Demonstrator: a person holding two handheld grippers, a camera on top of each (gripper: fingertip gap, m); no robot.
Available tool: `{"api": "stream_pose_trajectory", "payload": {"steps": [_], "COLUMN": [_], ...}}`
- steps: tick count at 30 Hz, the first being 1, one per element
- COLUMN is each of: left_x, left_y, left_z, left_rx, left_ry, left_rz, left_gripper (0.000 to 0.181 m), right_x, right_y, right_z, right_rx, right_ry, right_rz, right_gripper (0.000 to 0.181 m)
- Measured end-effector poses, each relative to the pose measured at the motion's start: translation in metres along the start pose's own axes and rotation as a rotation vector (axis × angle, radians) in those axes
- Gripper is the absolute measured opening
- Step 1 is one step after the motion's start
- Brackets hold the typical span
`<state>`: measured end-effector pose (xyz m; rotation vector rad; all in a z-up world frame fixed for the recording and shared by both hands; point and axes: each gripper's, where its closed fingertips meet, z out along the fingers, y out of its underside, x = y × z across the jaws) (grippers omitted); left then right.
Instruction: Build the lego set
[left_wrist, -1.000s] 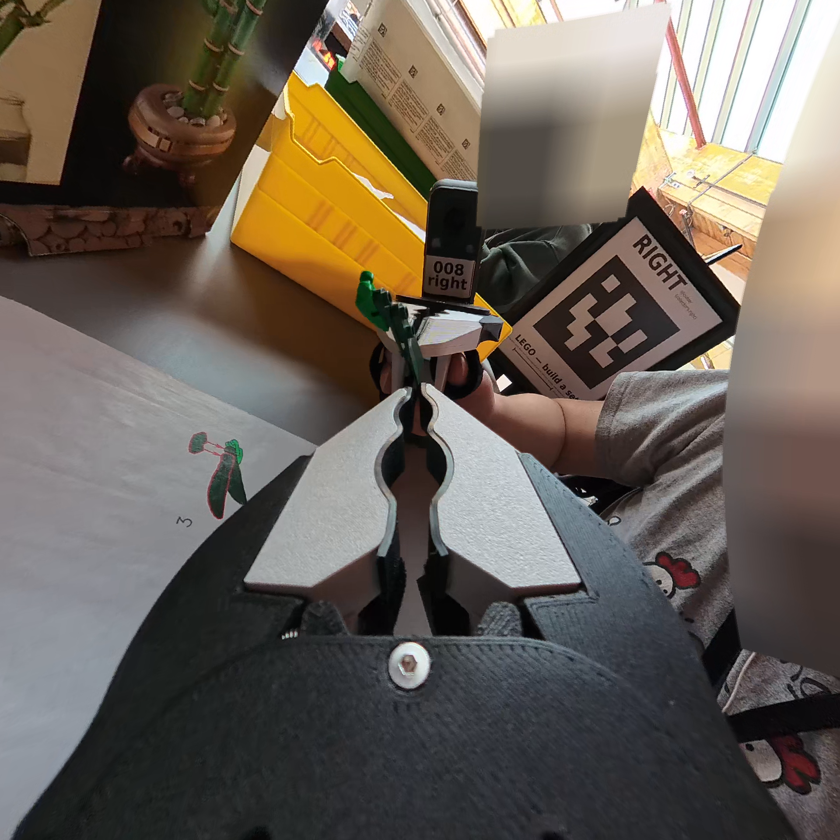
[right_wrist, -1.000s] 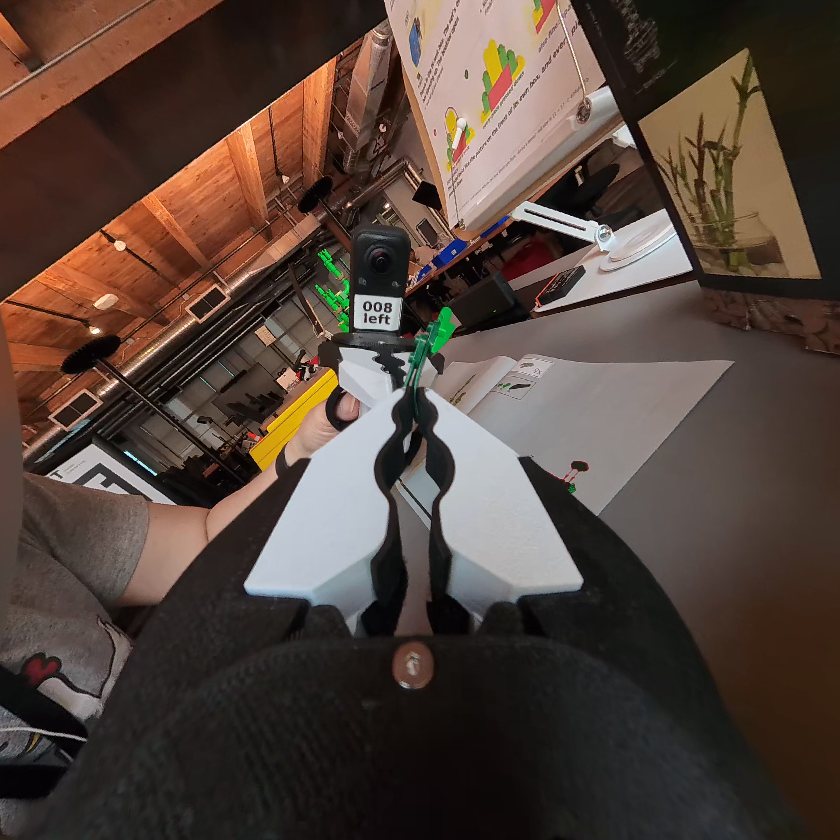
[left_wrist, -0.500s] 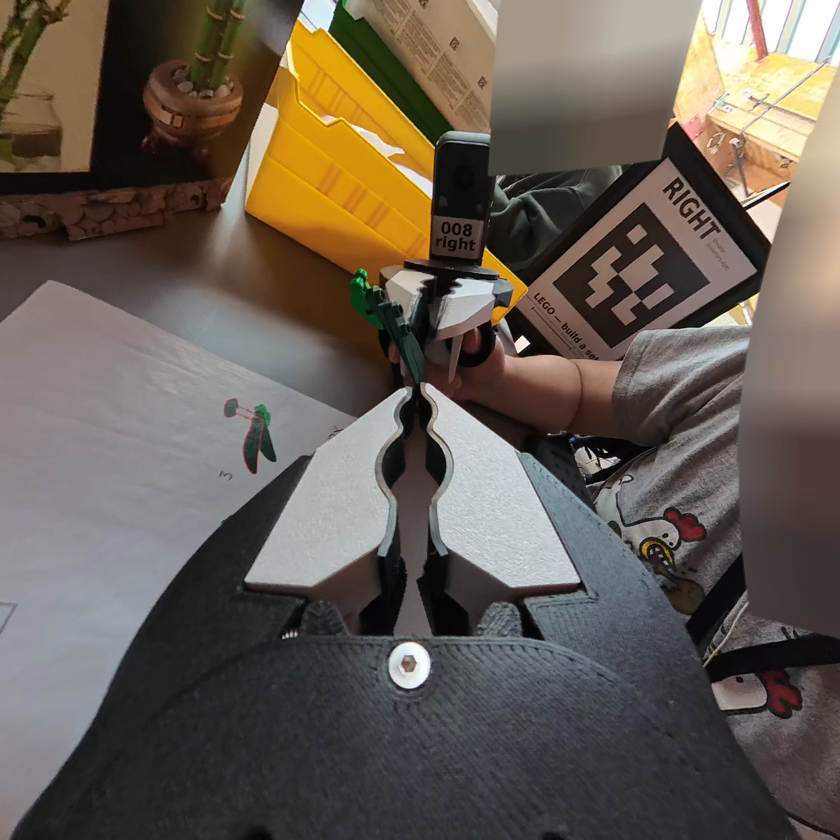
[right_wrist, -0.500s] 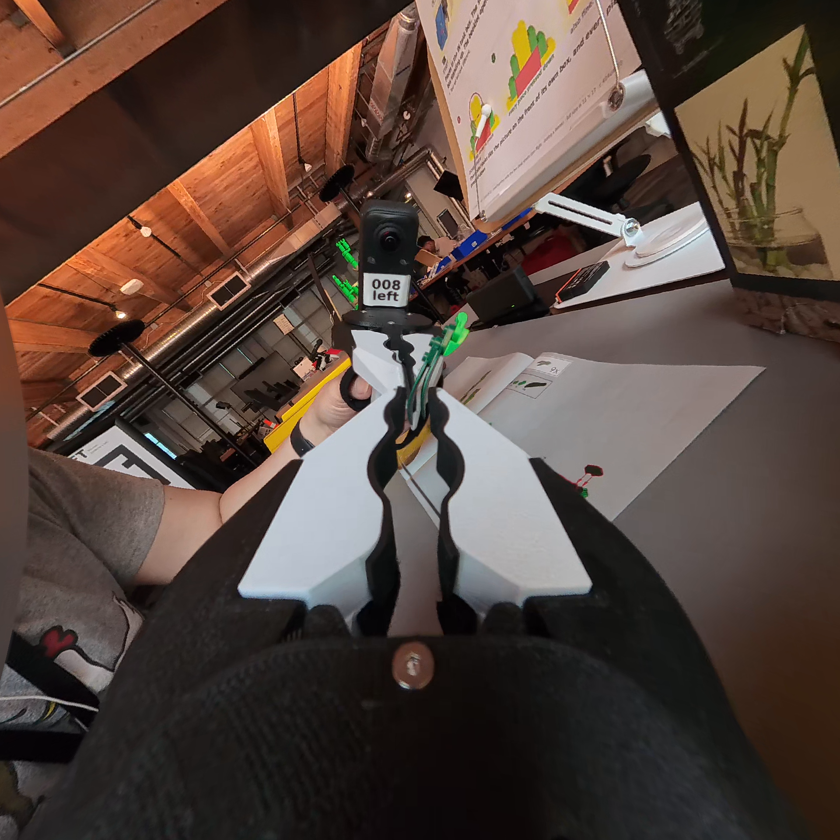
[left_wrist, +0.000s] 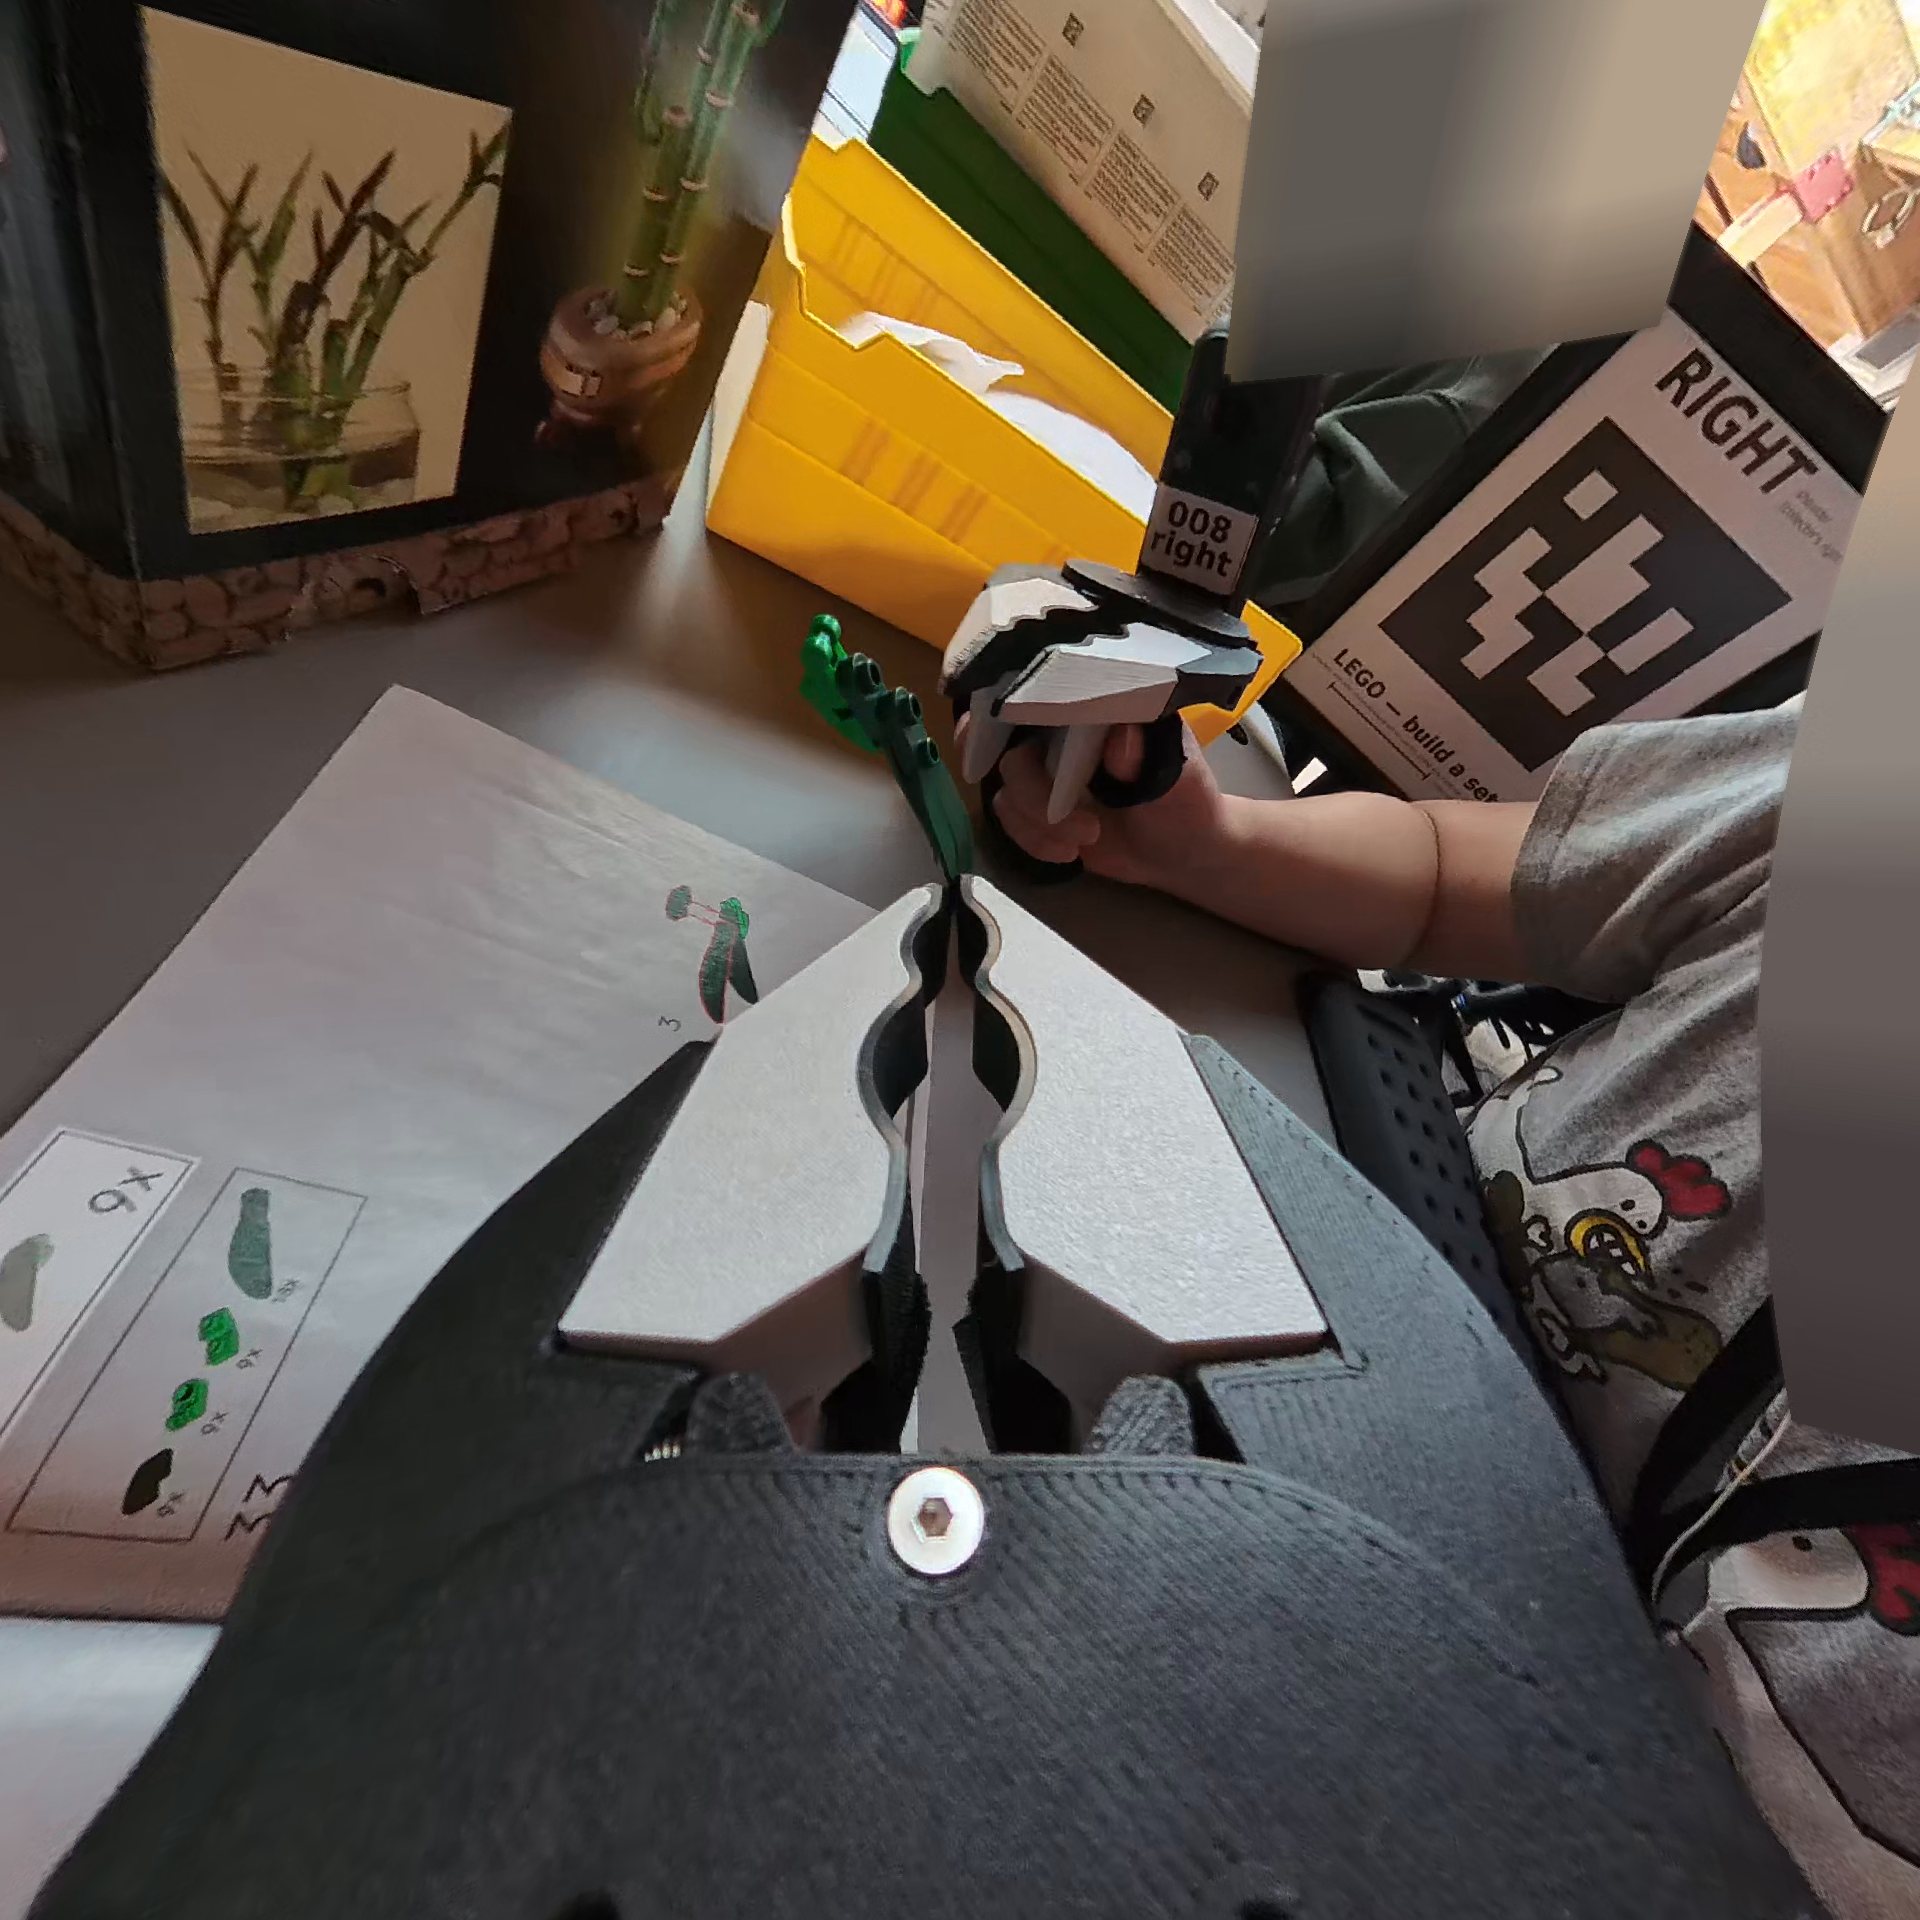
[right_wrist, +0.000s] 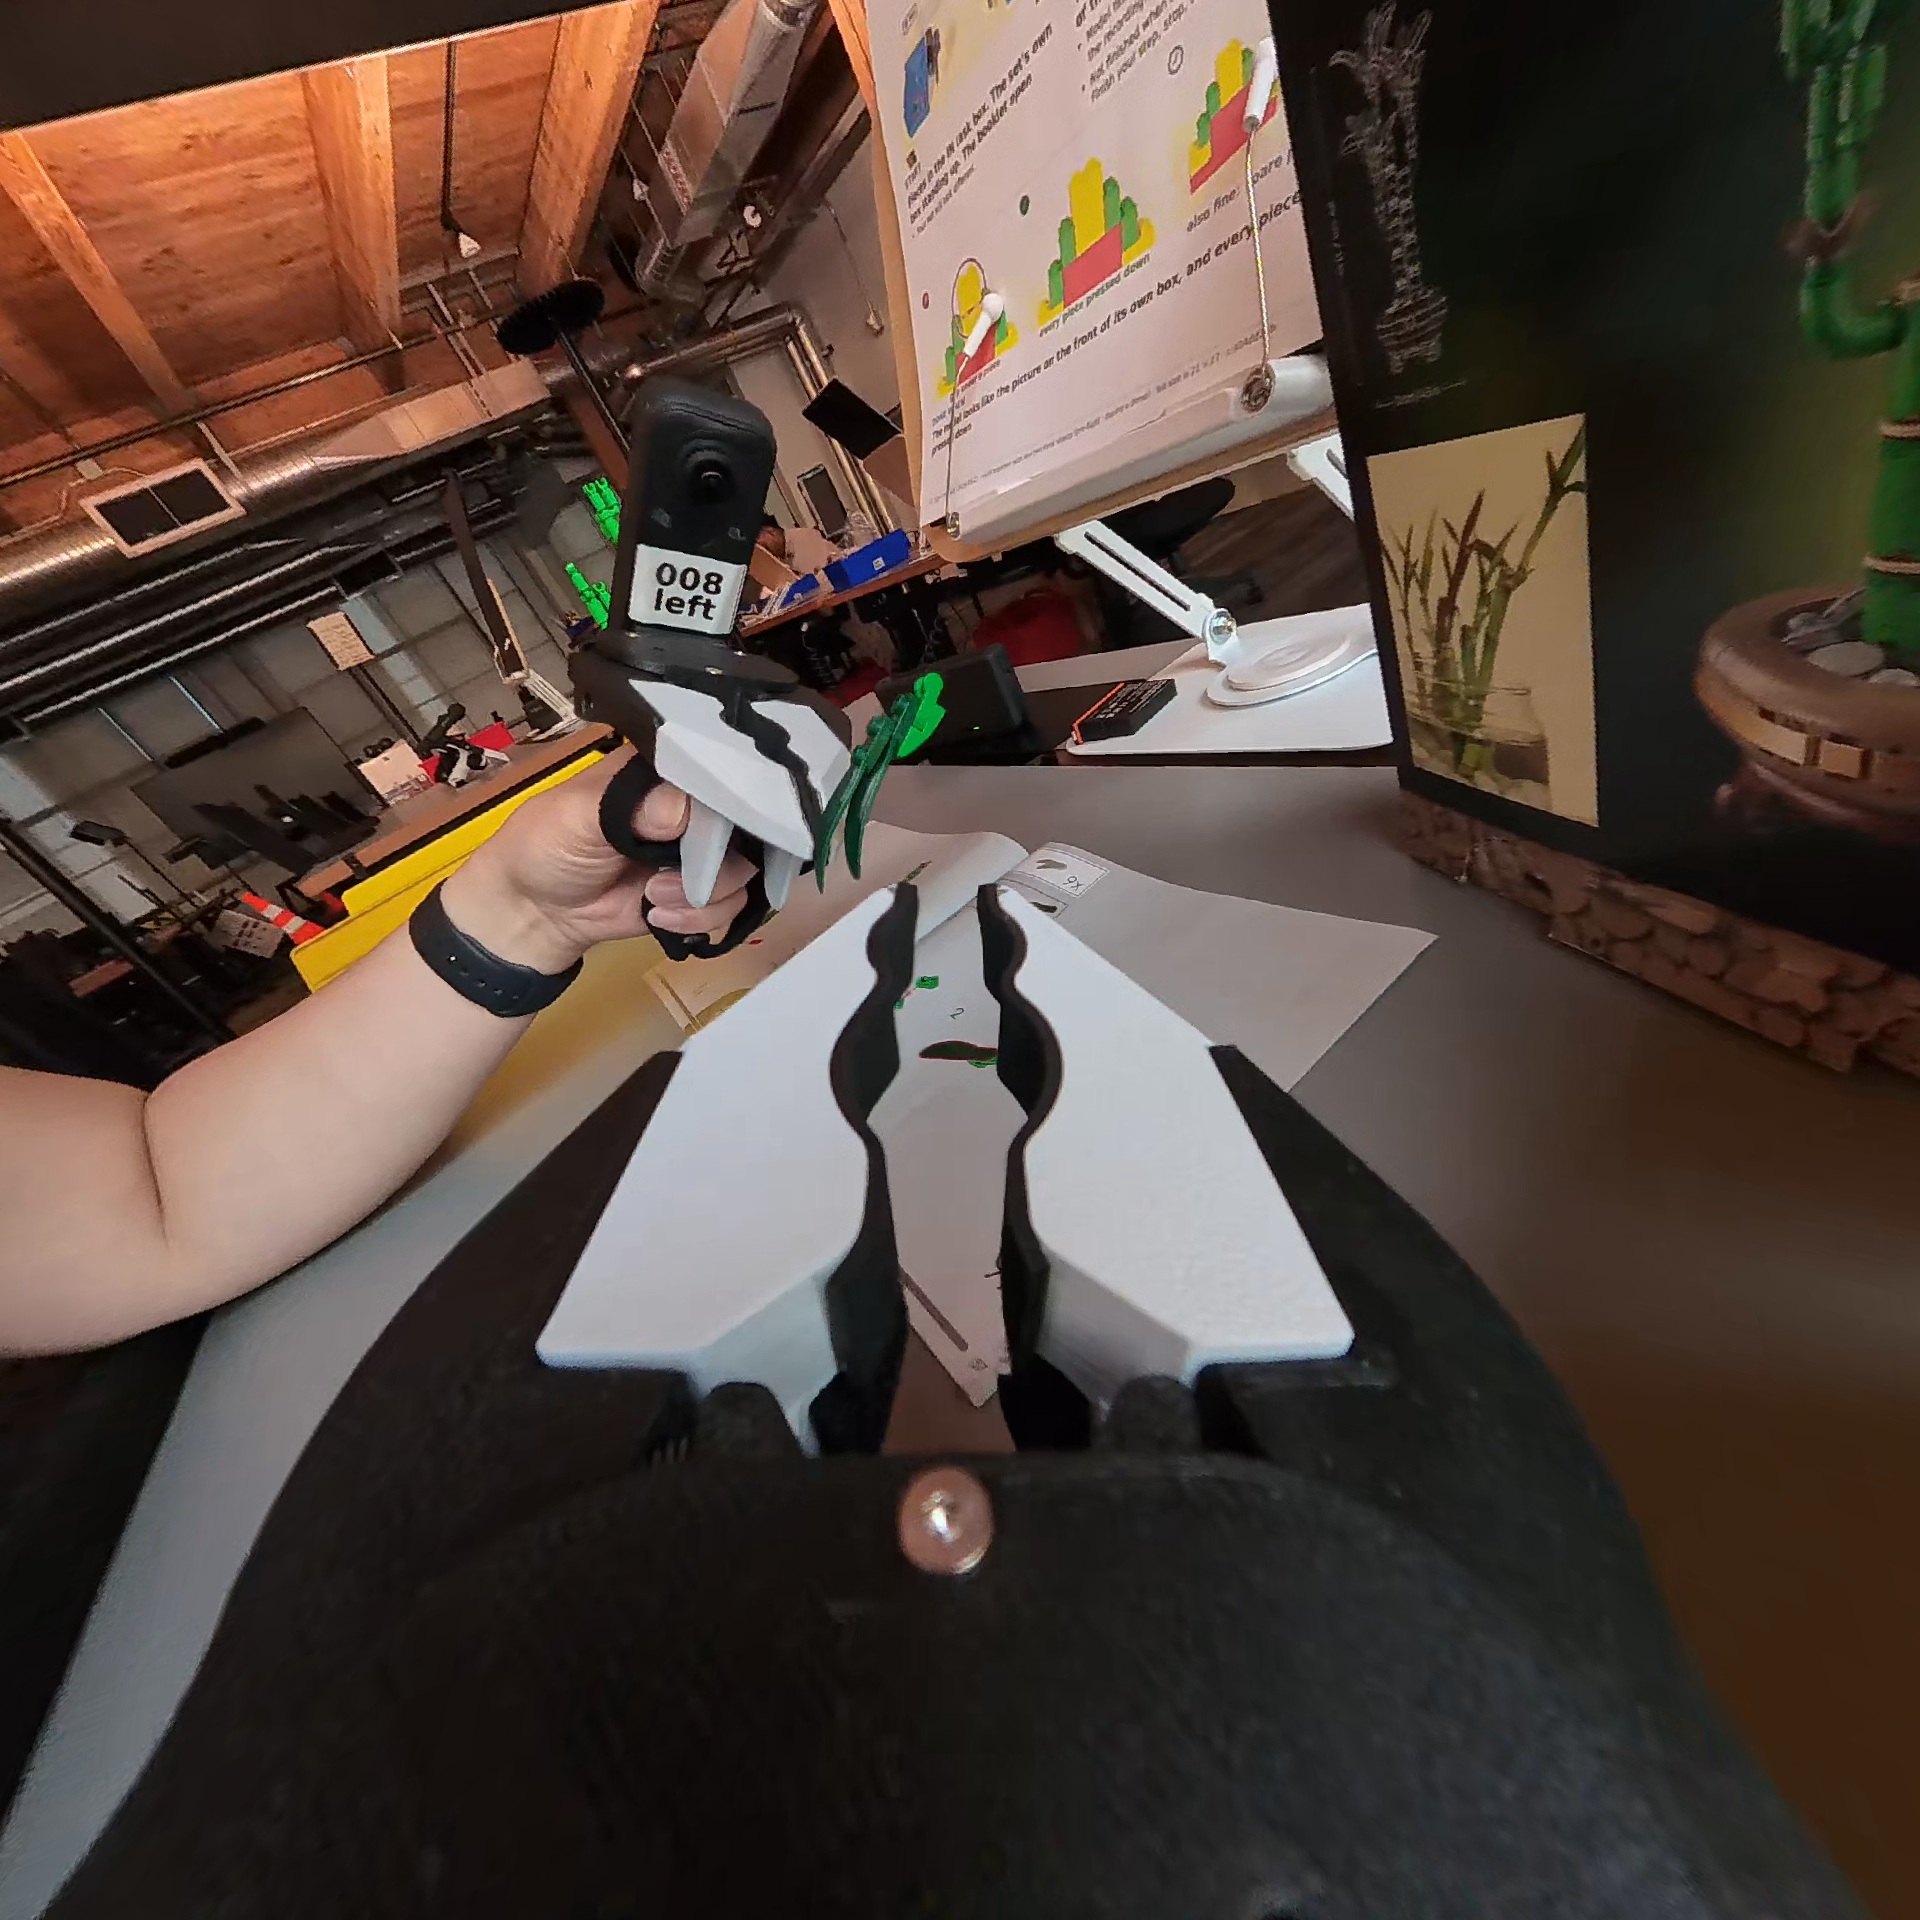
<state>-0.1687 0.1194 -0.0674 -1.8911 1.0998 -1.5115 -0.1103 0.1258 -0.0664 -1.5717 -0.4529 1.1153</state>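
My left gripper (left_wrist: 954, 896) is shut on the stem end of a green leaf assembly (left_wrist: 902, 740), made of dark green leaves with a bright green piece at the top. It holds the assembly above the open instruction booklet (left_wrist: 416, 987). In the right wrist view the left gripper (right_wrist: 823, 836) holds the leaf assembly (right_wrist: 878, 764) up and to the left of my right gripper (right_wrist: 948, 900). My right gripper is open and empty, with the booklet (right_wrist: 1195, 940) showing through the gap. It also shows in the left wrist view (left_wrist: 971, 681), just right of the leaves and apart from them.
The set's box (left_wrist: 312, 312) with bamboo pictures stands at the table's far side, and also shows in the right wrist view (right_wrist: 1558, 520). A yellow bin (left_wrist: 935, 447) and a framed marker board (left_wrist: 1590, 582) are behind the right gripper. The person's forearm (right_wrist: 312, 1101) reaches in from the left. My right fingertips sit around 7 centimeters from my left ones.
My right gripper has opened, let go of the leaf assembly and drawn back from it. My left gripper keeps hold of the assembly. Both views have tilted down towards the booklet.
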Motion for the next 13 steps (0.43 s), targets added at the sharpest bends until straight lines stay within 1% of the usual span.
{"api": "stream_pose_trajectory", "payload": {"steps": [5, 7, 9, 13], "left_x": [0.005, 0.014, 0.027, 0.051], "left_y": [0.009, 0.008, 0.004, 0.003], "left_z": [0.011, 0.014, 0.015, 0.019], "left_rx": [-0.049, -0.040, -0.012, 0.004], "left_ry": [0.011, 0.073, 0.155, 0.301], "left_rz": [0.047, 0.043, 0.028, 0.035], "left_gripper": [0.000, 0.000, 0.000, 0.000], "right_x": [-0.001, -0.005, -0.015, -0.045], "right_y": [-0.005, -0.007, -0.006, -0.011], "right_z": [-0.002, -0.001, 0.001, 0.001], "right_rx": [0.032, 0.041, 0.042, 0.053], "right_ry": [-0.034, -0.074, -0.154, -0.419], "right_rz": [0.039, 0.067, 0.125, 0.353], "right_gripper": [0.016, 0.022, 0.026, 0.028]}}
